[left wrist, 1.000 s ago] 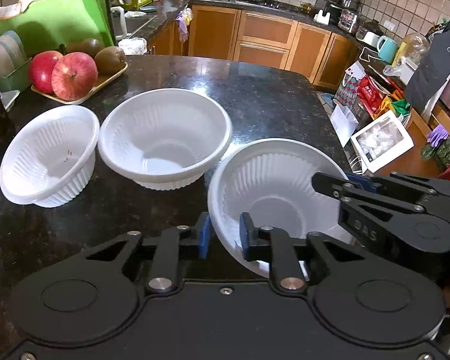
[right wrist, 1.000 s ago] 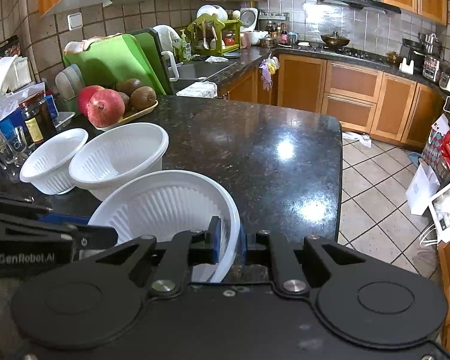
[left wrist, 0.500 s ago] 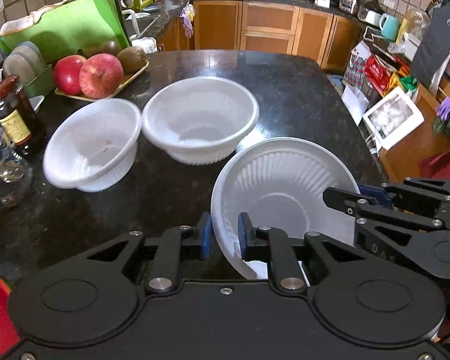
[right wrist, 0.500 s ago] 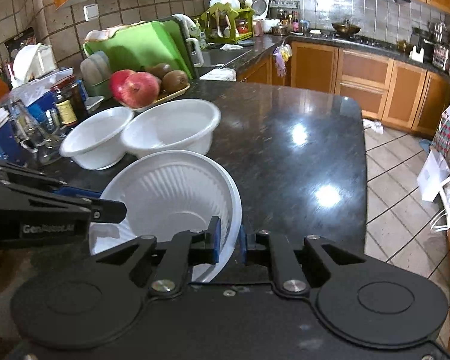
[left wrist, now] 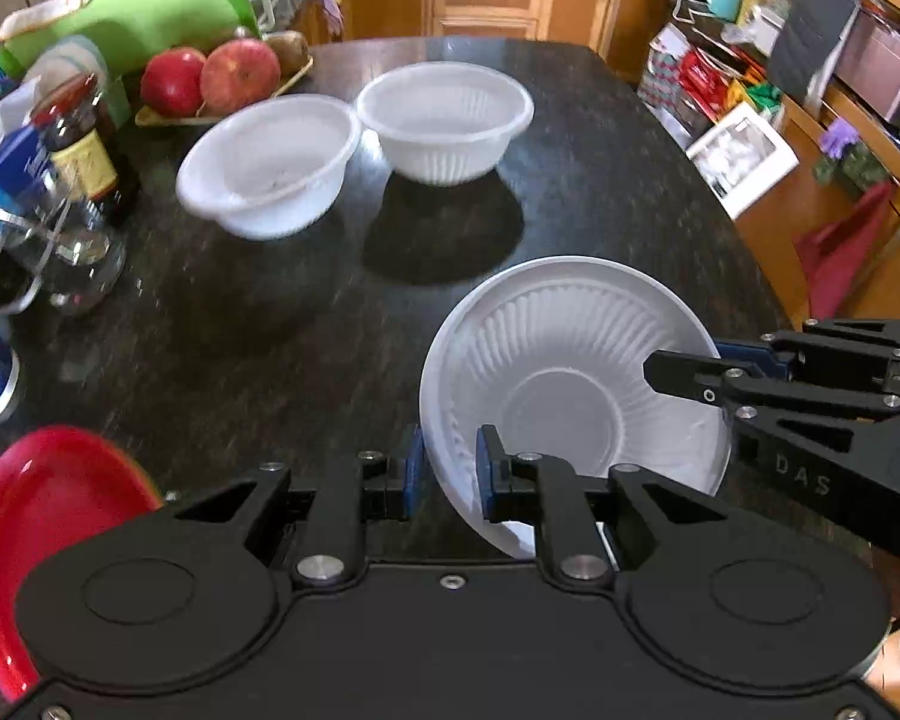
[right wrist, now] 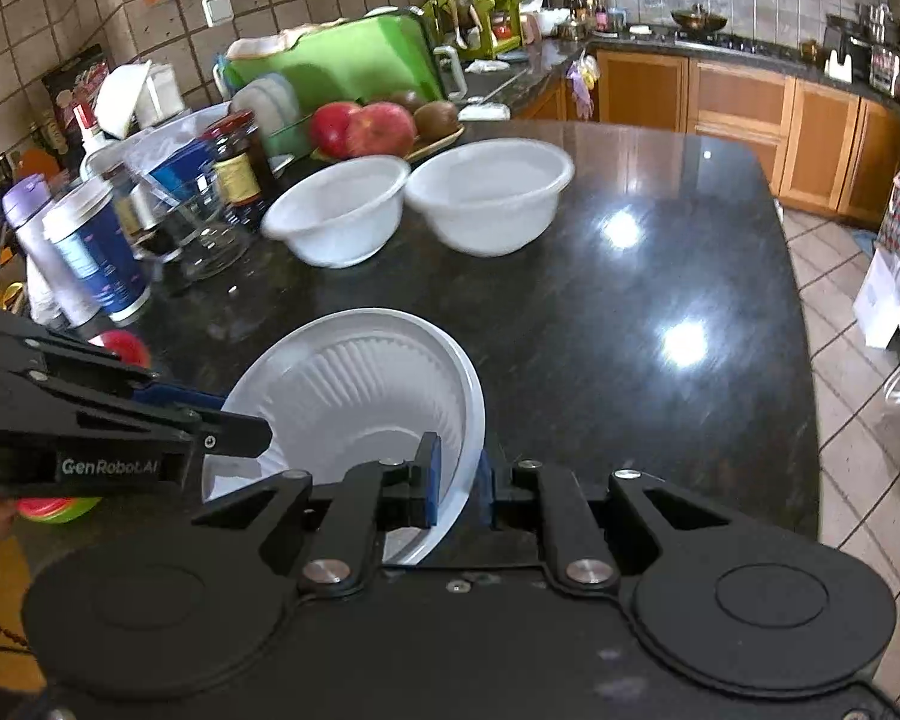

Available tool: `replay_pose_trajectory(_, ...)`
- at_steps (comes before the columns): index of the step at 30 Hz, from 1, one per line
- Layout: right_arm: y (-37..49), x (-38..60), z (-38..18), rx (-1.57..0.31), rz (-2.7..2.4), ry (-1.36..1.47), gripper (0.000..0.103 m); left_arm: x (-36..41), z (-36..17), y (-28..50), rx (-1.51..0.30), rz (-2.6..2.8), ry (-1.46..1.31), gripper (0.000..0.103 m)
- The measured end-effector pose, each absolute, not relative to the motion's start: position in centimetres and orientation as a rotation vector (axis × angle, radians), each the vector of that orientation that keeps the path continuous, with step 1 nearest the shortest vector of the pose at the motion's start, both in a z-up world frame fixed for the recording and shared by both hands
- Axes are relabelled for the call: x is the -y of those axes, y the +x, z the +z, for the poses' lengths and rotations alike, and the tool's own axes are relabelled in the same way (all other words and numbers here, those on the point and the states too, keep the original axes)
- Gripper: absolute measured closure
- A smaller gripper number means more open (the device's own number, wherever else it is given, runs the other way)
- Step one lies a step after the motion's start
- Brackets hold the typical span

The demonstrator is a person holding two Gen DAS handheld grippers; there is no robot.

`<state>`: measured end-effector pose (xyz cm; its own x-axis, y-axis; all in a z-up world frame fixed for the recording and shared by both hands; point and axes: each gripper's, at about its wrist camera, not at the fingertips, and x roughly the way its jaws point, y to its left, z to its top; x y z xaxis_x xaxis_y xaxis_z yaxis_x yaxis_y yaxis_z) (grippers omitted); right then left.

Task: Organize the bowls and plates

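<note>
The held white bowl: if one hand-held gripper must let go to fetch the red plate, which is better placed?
Probably left. The red plate lies just beside the left hand-held gripper; the right hand-held gripper also clamps the held white bowl.

A white ribbed bowl [left wrist: 570,372] hangs tilted above the dark table [left wrist: 270,330], clamped at opposite rims. Two more white bowls [left wrist: 270,165] [left wrist: 444,120] sit upright, rims touching, farther back. A red plate [left wrist: 36,516] lies at the near-left edge.
</note>
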<state>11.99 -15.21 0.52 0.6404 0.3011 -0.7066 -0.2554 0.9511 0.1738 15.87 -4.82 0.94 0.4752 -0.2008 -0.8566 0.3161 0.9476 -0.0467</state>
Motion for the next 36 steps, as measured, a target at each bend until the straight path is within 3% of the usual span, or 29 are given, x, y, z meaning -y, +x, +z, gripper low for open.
replay_pose_trajectory(16, 7.2, 9.2, -0.4, -0.869, 0.167, 0.138, 0.086, -0.5, 0.9, 12.9, -1.031, -0.471, 0.144, 0.078)
replay_pose_trajectory(18, 6.7, 9.1, -0.3, -0.848, 0.137, 0.14, 0.086, -0.7, 0.6, 12.7, -1.014, -0.481, 0.152, 0.075)
replay_pose_trajectory(22, 5.5, 8.7, -0.1, -0.793, 0.07, 0.131, 0.075, -1.2, 0.5, 12.6, -1.001, -0.497, 0.167, 0.069)
replay_pose_trajectory(26, 4.6, 9.0, 0.3, -0.754, 0.023, 0.155, 0.073, -2.2, 0.6, 12.5, -0.991, -0.501, 0.146, 0.052)
replay_pose_trajectory(33, 2.9, 9.2, 1.4, -0.673, -0.033, 0.167, 0.07, -4.2, 2.2, 11.9, -0.895, -0.48, 0.122, 0.048)
replay_pose_trajectory(36, 2.3, 9.1, 2.4, -0.627, -0.053, 0.166, 0.063, -4.9, 3.5, 11.5, -0.806, -0.454, 0.122, 0.041)
